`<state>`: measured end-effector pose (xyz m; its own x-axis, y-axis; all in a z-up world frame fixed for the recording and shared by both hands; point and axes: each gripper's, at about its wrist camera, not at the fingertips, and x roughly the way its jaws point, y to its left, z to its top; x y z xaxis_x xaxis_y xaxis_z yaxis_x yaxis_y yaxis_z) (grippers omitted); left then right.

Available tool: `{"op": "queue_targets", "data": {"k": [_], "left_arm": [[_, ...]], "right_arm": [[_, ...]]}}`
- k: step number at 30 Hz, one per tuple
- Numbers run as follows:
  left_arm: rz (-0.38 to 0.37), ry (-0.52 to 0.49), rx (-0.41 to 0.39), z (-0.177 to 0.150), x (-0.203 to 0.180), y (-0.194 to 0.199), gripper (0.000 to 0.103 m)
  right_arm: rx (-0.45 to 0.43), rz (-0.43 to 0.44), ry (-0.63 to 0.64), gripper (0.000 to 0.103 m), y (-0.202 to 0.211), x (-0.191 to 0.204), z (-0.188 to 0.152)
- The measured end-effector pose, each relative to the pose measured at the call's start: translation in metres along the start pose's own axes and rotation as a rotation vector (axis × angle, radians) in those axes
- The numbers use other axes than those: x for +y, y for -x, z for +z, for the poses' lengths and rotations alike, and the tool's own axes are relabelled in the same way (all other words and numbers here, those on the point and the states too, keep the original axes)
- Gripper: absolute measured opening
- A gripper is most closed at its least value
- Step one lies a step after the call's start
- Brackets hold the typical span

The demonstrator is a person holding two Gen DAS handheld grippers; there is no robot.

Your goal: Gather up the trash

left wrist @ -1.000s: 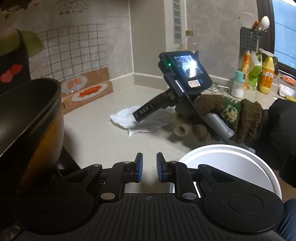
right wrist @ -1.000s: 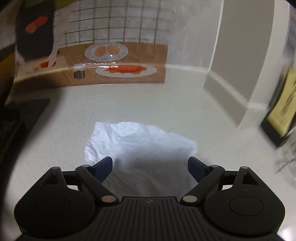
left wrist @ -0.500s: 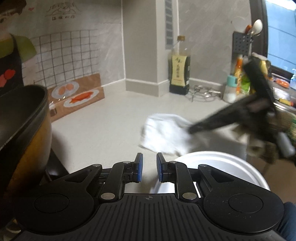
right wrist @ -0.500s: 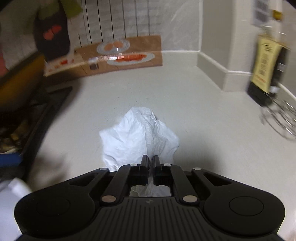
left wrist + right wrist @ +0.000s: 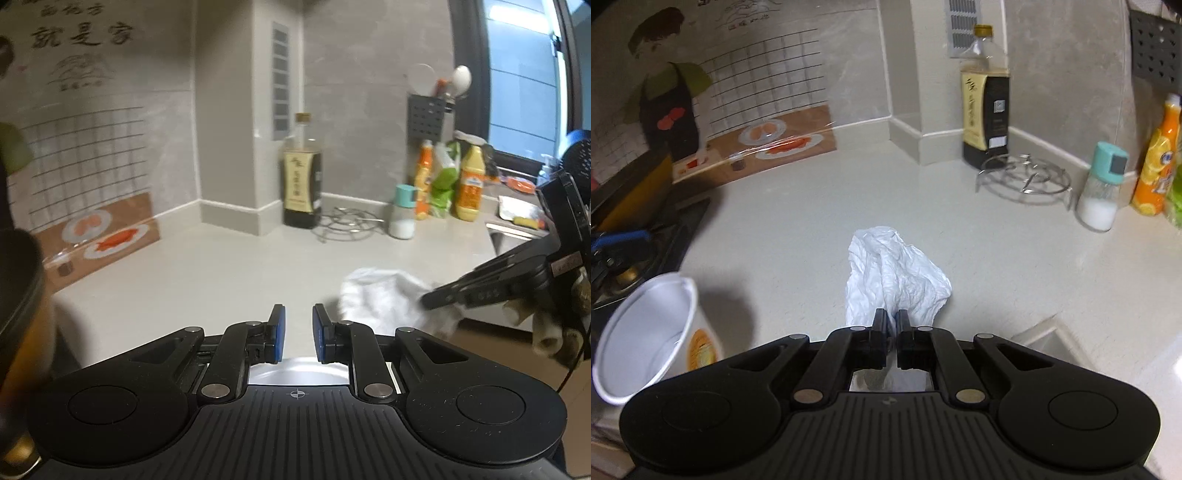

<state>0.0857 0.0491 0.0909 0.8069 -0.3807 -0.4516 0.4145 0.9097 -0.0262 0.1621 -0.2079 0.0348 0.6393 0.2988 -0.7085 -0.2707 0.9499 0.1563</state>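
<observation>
One crumpled tissue (image 5: pixel 894 273) – pinched in right gripper (image 5: pixel 892 319) | left gripper (image 5: pixel 294 328) – slightly apart, holding nothing

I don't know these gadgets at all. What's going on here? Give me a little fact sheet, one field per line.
Setting: kitchen countertop
Right gripper: shut on the crumpled white tissue, held above the counter
Left gripper: slightly open, holding nothing
White paper cup: open, to the left of the tissue in the right wrist view
Nearby: dark sauce bottle, wire trivet, salt shaker
Likely next: tissue goes into the cup
</observation>
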Motion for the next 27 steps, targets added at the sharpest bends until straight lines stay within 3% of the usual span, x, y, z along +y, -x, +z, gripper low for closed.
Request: {"op": "queue_targets", "data": {"k": [6, 14, 18, 19, 21, 22, 23, 27], "left_arm": [[0.065, -0.008, 0.039, 0.001, -0.001, -0.001, 0.019], [0.236, 0.005, 0.143, -0.024, 0.031, 0.025, 0.019], [0.248, 0.018, 0.185, -0.037, 0.041, 0.025, 0.020], [0.238, 0.026, 0.194, -0.040, 0.042, 0.024, 0.020], [0.210, 0.047, 0.212, -0.044, 0.045, 0.019, 0.021], [0.192, 0.057, 0.221, -0.047, 0.046, 0.016, 0.021], [0.175, 0.067, 0.231, -0.049, 0.046, 0.013, 0.021], [0.122, 0.085, 0.264, -0.058, 0.044, -0.002, 0.021]], "right_arm": [[-0.040, 0.165, -0.011, 0.005, 0.007, 0.015, 0.002], [0.048, 0.099, 0.036, 0.005, -0.043, 0.036, -0.022], [0.035, 0.061, 0.070, 0.008, -0.048, 0.040, -0.026], [0.031, 0.060, 0.075, 0.015, -0.047, 0.040, -0.027], [0.012, 0.060, 0.084, 0.037, -0.043, 0.041, -0.028], [-0.004, 0.061, 0.091, 0.057, -0.040, 0.042, -0.028], [-0.026, 0.060, 0.101, 0.069, -0.036, 0.043, -0.030], [-0.063, 0.063, 0.144, 0.070, -0.028, 0.048, -0.034]]}}
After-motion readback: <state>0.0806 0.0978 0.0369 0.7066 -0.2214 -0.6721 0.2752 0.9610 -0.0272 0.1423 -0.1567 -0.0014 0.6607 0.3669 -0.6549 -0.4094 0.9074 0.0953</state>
